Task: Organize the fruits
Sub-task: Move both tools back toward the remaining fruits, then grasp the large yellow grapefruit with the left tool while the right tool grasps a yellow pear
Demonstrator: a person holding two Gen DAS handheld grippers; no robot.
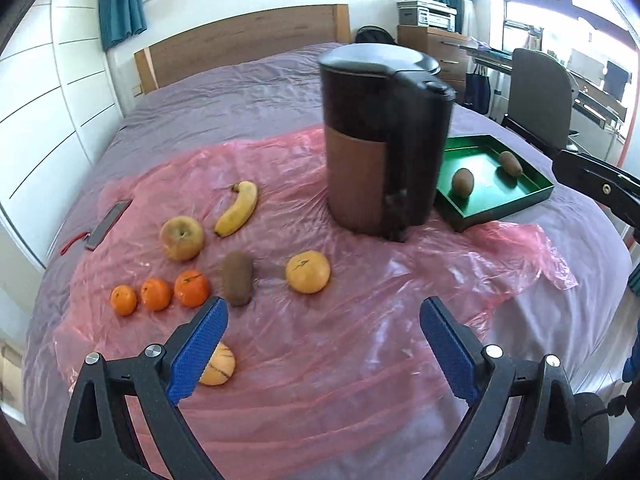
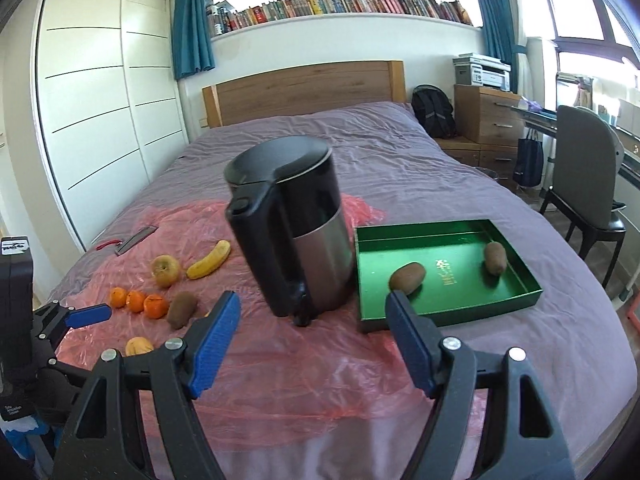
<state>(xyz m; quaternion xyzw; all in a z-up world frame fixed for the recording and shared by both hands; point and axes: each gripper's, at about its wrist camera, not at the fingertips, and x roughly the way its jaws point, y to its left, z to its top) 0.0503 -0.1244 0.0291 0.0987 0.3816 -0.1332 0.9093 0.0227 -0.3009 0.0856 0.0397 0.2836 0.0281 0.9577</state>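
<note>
Risking a knock to the kettle [image 2: 294,236] carrying the kiwi [image 1: 237,278] trayward [image 2: 516,304]; left gripper [image 1: 324,344] and right gripper [image 2: 314,344] both agape, empty.

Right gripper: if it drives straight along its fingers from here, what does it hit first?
Probably the kettle. The right gripper is open and empty, and the kettle's base sits just left of the gap's centre line. It may clip the green tray on the right instead; depth is hard to judge here.

Two brown kiwis [image 2: 408,277] lie apart in the green tray [image 2: 448,312]; other fruits [image 1: 182,238] lie scattered on pink plastic.
</note>
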